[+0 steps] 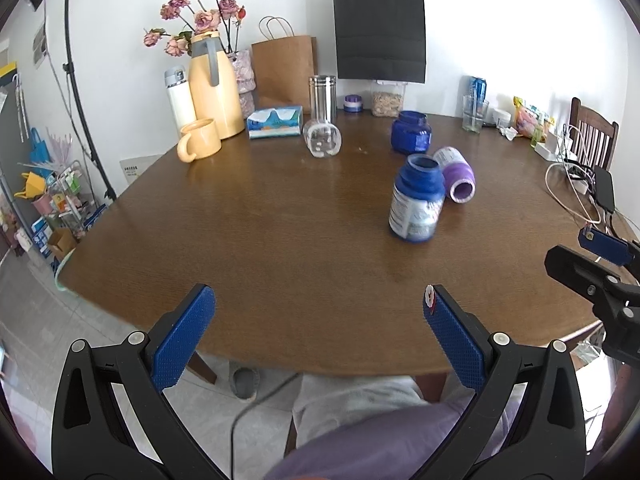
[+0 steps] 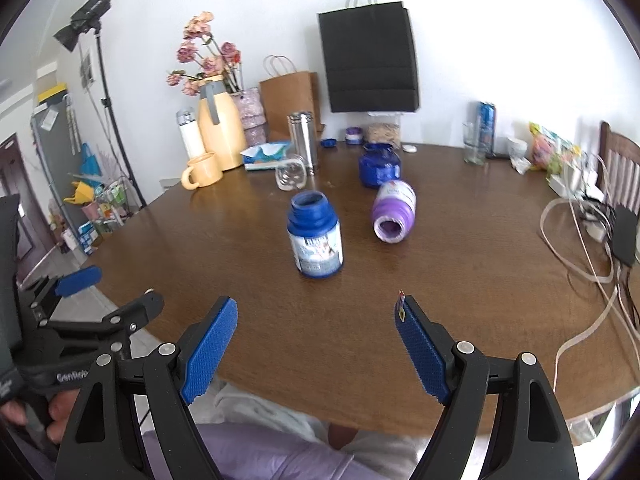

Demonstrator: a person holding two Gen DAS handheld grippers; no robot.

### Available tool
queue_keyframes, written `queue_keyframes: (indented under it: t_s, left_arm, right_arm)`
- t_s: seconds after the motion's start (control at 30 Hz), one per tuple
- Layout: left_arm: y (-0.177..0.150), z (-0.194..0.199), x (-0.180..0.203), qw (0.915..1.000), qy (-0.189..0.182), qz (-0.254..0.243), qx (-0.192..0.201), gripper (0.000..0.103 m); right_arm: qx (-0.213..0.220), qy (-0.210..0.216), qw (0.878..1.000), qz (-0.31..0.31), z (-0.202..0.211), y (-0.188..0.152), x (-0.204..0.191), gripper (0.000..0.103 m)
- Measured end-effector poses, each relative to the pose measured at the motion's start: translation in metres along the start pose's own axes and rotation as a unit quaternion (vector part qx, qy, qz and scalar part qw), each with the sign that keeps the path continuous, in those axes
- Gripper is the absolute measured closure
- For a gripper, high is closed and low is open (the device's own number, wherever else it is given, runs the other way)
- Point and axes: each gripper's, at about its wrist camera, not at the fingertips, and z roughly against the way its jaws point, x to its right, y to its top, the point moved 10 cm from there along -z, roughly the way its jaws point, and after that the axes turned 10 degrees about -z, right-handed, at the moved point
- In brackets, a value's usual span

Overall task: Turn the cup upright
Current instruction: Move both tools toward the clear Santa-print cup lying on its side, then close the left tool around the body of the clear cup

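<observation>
**Blue bottle stood upright on counter as both tools hung back, jaws apart**

A blue bottle (image 2: 315, 235) with a pale label stood upright near the middle of the brown wooden counter (image 2: 440, 280), its open mouth facing up and nothing touching it. Just beside it, toward the wall, a purple bottle (image 2: 393, 212) lay on its side with its open mouth turned toward the cameras. Behind the pair sat a squat dark blue jar (image 2: 378, 165), upright, and farther left a clear plastic bottle (image 2: 291, 176) lay tipped over in front of a steel canister (image 2: 303, 136).

The right tool (image 2: 318, 344) was held above the counter's near edge, its blue-padded fingers spread wide and gripping nothing, with the blue bottle ahead of the gap. The left tool (image 1: 320, 336) hovered likewise at the near edge, its jaws also wide apart and empty; the blue bottle lay well ahead of it and to its right. A person's hand (image 2: 36, 420) showed at the lower left of the right wrist view, clasping the left tool's handle.

Along the wall stood a yellow thermos jug (image 1: 214, 84) with a yellow mug (image 1: 199, 139) in front, a tissue box (image 1: 274, 121), a brown paper bag (image 1: 285, 68) and a black paper bag (image 1: 380, 28). Cables (image 2: 580, 248) trailed across the counter's right side.
</observation>
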Motion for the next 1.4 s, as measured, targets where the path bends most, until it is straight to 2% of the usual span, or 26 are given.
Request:
queue_keyframes:
  t_s: [0.1, 0.23, 0.27, 0.4, 0.53, 0.63, 0.7, 0.77, 0.83, 1.0, 1.07, 1.23, 1.4]
  left_arm:
    - [0.009, -0.021, -0.013, 0.9993, -0.018, 0.023, -0.023, 0.000]
    - [0.034, -0.051, -0.041, 0.9988, 0.001, 0.041, -0.027, 0.000]
    - [0.042, -0.057, -0.046, 0.9987, -0.004, 0.043, -0.026, 0.000]
    - [0.074, -0.089, -0.050, 0.9976, -0.048, 0.041, -0.030, 0.000]
    - [0.111, -0.124, -0.062, 0.9985, -0.035, 0.034, -0.023, 0.000]
    - [0.133, -0.153, -0.071, 0.9987, -0.035, 0.027, -0.024, 0.000]
    - [0.145, -0.175, -0.076, 0.9972, -0.060, 0.032, -0.030, 0.000]
    - [0.157, -0.197, -0.083, 0.9952, -0.077, 0.042, -0.045, 0.000]
    - [0.168, -0.216, -0.090, 0.9936, -0.082, 0.056, -0.054, 0.000]
    - [0.187, -0.276, -0.090, 0.9918, -0.083, 0.051, -0.083, 0.000]
    - [0.193, -0.296, -0.091, 0.9880, -0.098, 0.071, -0.096, 0.000]
    - [0.206, -0.335, -0.086, 0.9784, -0.126, 0.114, -0.118, 0.001]
    - [0.204, -0.361, -0.071, 0.9816, -0.107, 0.085, -0.133, 0.004]
  right_arm:
    - [-0.001, 0.013, 1.000, 0.017, -0.014, 0.026, -0.006, 0.018]
    - [-0.003, 0.030, 0.999, 0.039, -0.048, 0.074, -0.025, 0.018]
    - [-0.005, 0.035, 0.998, 0.043, -0.054, 0.082, -0.031, 0.018]
    - [-0.017, 0.053, 0.995, 0.078, -0.100, 0.127, -0.069, 0.018]
    - [-0.033, 0.040, 0.993, 0.109, -0.160, 0.162, -0.099, 0.018]
    - [-0.082, 0.042, 0.992, 0.090, -0.210, 0.177, -0.109, 0.018]
    - [-0.132, 0.042, 0.988, 0.061, -0.244, 0.183, -0.110, 0.018]
    - [-0.161, 0.049, 0.985, 0.034, -0.267, 0.187, -0.108, 0.018]
    - [-0.174, 0.039, 0.984, 0.012, -0.285, 0.192, -0.103, 0.019]
    - [-0.186, 0.012, 0.981, -0.060, -0.333, 0.209, -0.086, 0.019]
    - [-0.189, 0.002, 0.978, -0.086, -0.355, 0.213, -0.076, 0.019]
    - [-0.177, 0.013, 0.972, -0.152, -0.383, 0.215, -0.058, 0.019]
    - [-0.170, -0.014, 0.976, -0.135, -0.398, 0.213, -0.032, 0.018]
